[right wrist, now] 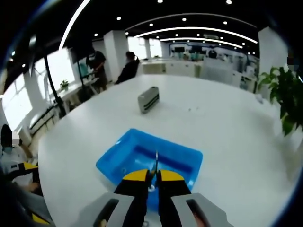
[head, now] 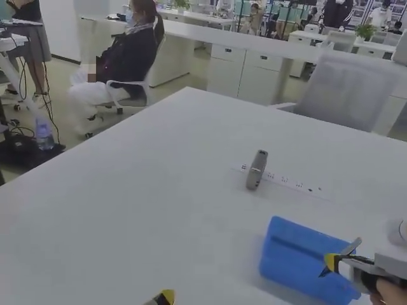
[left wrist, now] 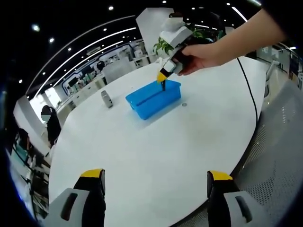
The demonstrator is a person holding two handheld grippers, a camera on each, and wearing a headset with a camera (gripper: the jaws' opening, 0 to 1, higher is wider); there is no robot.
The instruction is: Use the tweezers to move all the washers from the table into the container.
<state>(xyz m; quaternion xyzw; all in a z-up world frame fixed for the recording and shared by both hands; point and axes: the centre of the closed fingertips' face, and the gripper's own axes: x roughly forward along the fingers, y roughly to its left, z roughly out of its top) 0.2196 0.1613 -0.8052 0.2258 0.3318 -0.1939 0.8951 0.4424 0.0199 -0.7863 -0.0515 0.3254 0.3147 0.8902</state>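
Toward the near right corner of the white worktop (head: 127, 210) sits the blue container (head: 299, 254), an open, shallow tray. My right gripper (right wrist: 153, 176) hangs just above it. Its jaws are pinched narrow on the tweezers (right wrist: 155, 163), and the thin tips point down into the tray. I cannot tell whether the tips hold a washer, as they are too fine to read.

In the left gripper view, a hand carries that gripper over the tray. One small round speck, which I take for a washer (left wrist: 184, 104), lies on the worktop just beside the tray's wall. Toward the far edge, the head view shows a line of tiny dark specks (head: 283, 180), probably more washers, next to a grey block (head: 257, 169). My left gripper (left wrist: 156, 176) sits low by the near edge, well apart from the tray, with its jaws spread wide and holding nothing.

I see several risks from here:
- The tweezers are slim and smooth, so pressing their tips hard on the worktop could twist them in the jaws or push them out of line.
- A flat washer on this slick surface could skate away or flick toward an edge if the tips close off-centre.
- The washer beside the tray wall leaves little room, and a nudge there could shove the light tray.
- Loosening the jaws too far would drop the tweezers themselves.
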